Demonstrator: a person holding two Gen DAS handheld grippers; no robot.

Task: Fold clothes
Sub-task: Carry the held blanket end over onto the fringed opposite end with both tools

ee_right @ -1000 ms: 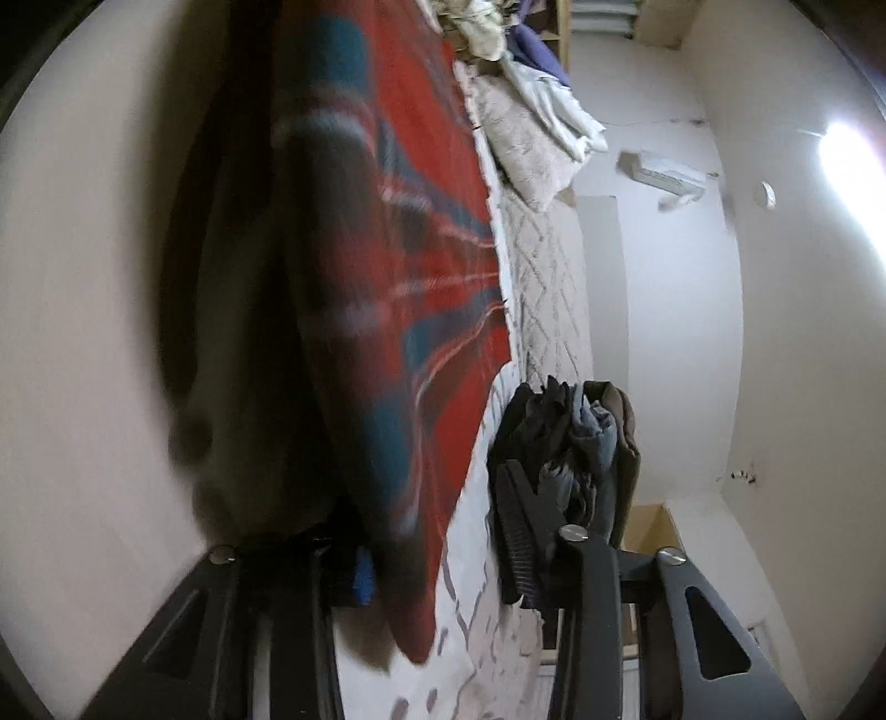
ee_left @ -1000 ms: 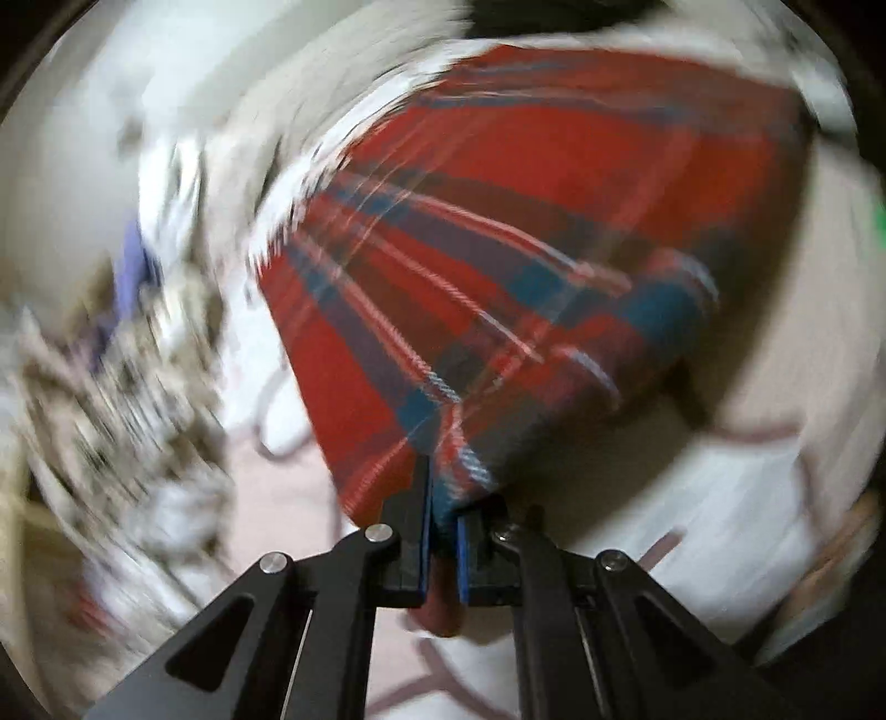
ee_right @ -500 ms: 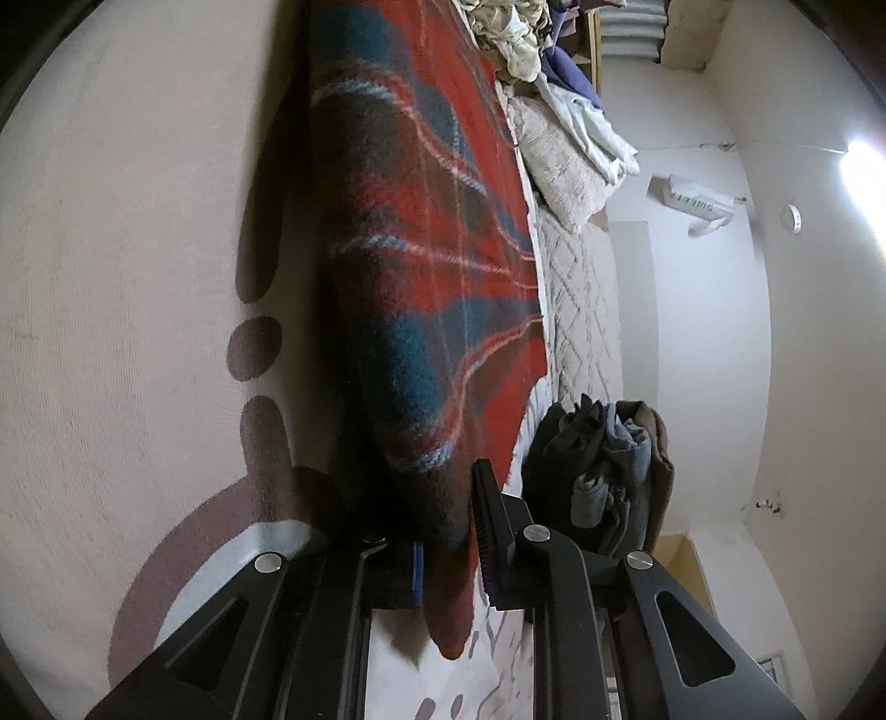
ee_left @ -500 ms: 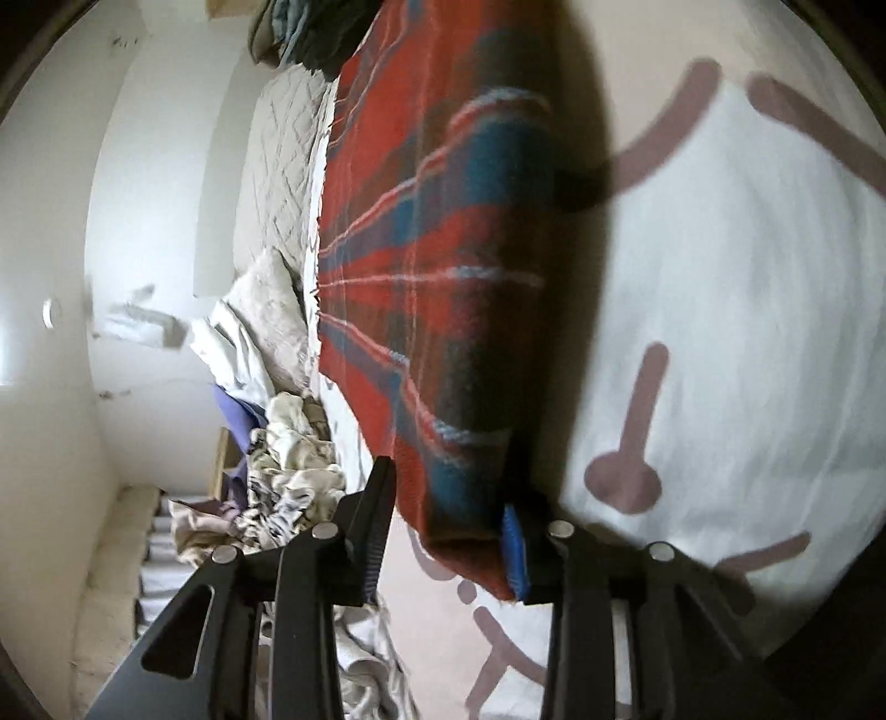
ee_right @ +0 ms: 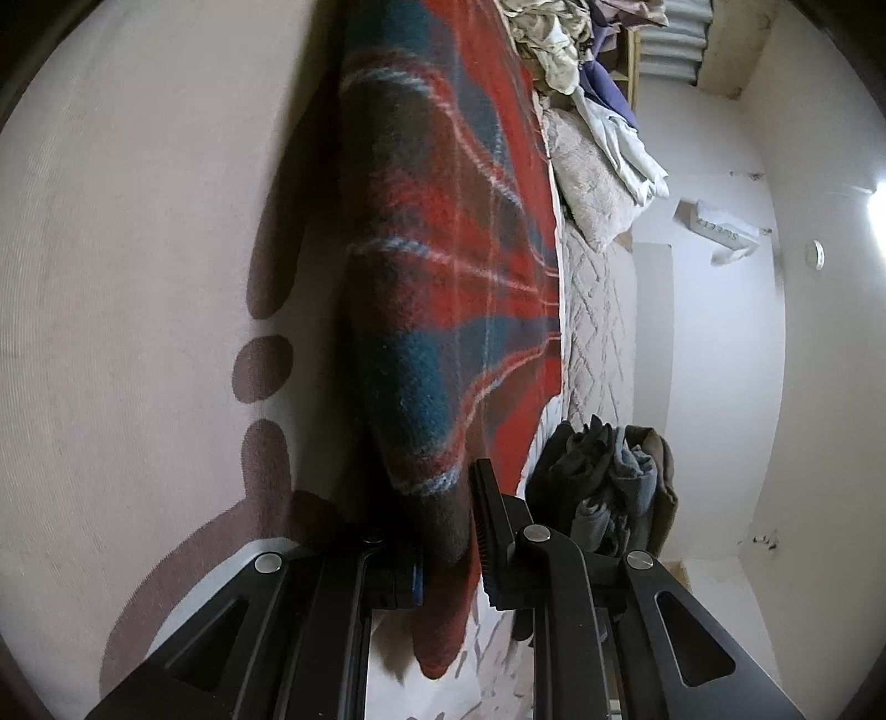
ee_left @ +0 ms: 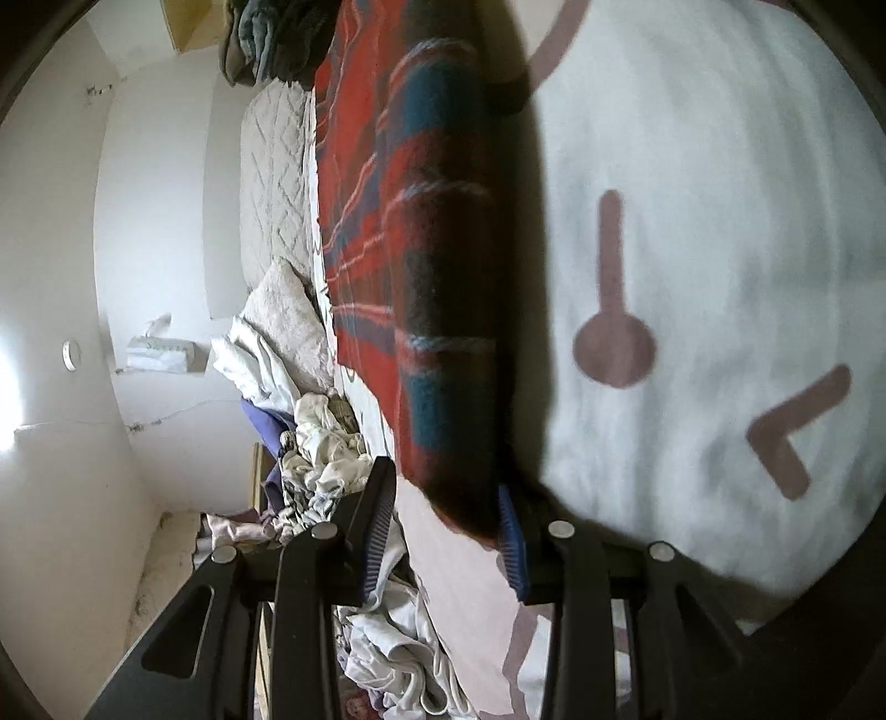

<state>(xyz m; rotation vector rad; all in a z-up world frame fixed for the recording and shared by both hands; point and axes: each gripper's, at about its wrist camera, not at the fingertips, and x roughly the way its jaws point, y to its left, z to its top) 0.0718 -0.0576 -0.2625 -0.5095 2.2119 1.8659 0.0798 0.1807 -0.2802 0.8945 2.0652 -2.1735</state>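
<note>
A red, teal and dark plaid garment (ee_left: 426, 232) lies folded on the white and pink patterned bed sheet (ee_left: 720, 232). Its folded edge runs away from both cameras. My left gripper (ee_left: 443, 526) is open, its jaws wide apart on either side of the garment's near corner. The garment also shows in the right wrist view (ee_right: 443, 266). My right gripper (ee_right: 448, 537) is open around the other near corner, with the cloth lying loose between the jaws.
A pile of light unfolded clothes (ee_left: 326, 443) and a beige pillow (ee_left: 288, 327) lie beside the garment; the pile also shows in the right wrist view (ee_right: 559, 44). A stack of dark folded clothes (ee_right: 609, 476) sits on the quilted cover (ee_right: 598, 310). White walls surround the bed.
One second ago my left gripper was shut on the garment's corner in mid-air. The garment now lies on the bed and both grippers have opened wider around its corners.
</note>
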